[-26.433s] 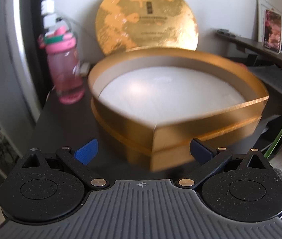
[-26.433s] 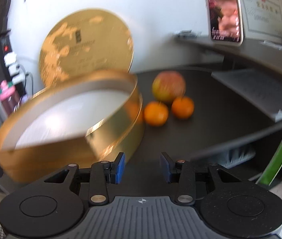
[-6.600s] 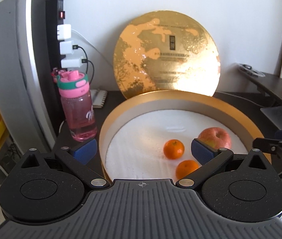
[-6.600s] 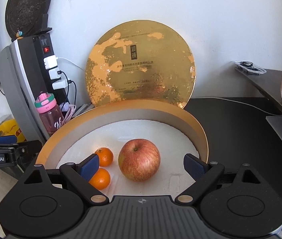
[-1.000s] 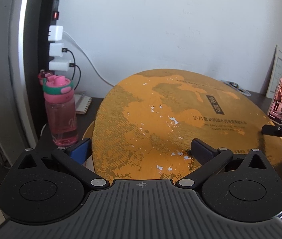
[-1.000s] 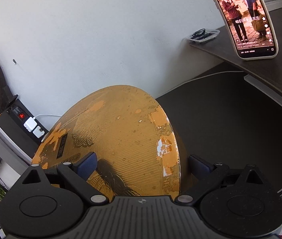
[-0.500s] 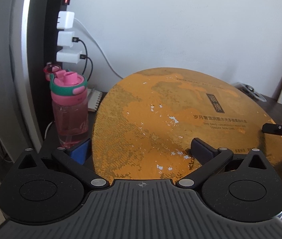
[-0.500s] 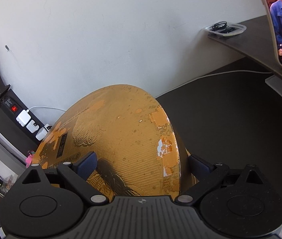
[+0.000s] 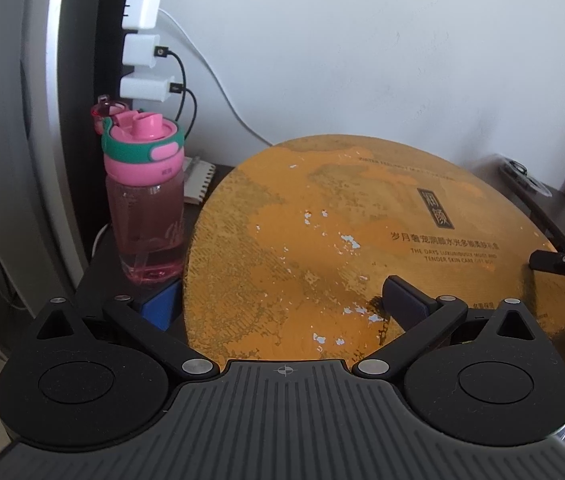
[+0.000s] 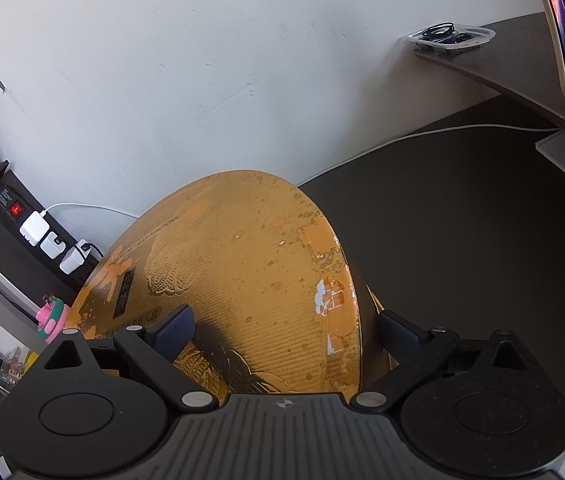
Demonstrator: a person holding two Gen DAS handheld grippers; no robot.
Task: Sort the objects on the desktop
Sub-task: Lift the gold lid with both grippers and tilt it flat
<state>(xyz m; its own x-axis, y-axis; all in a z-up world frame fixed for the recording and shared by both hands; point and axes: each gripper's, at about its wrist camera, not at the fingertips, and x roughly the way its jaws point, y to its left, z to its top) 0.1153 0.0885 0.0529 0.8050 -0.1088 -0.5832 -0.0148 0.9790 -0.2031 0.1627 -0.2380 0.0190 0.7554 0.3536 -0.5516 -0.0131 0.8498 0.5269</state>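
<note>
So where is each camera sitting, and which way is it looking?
Left wrist view: sits on the left gripper, facing the wall over the gold round lid, with the pink water bottle to its left; both fingers show, straddling the lid's edge, and the other gripper's tip shows at far right.
Right wrist view: sits on the right gripper, looking across the same lid from its opposite edge towards the wall and dark desk; both fingers show, straddling the rim.
Shared: the lid, bottle and white chargers.
</note>
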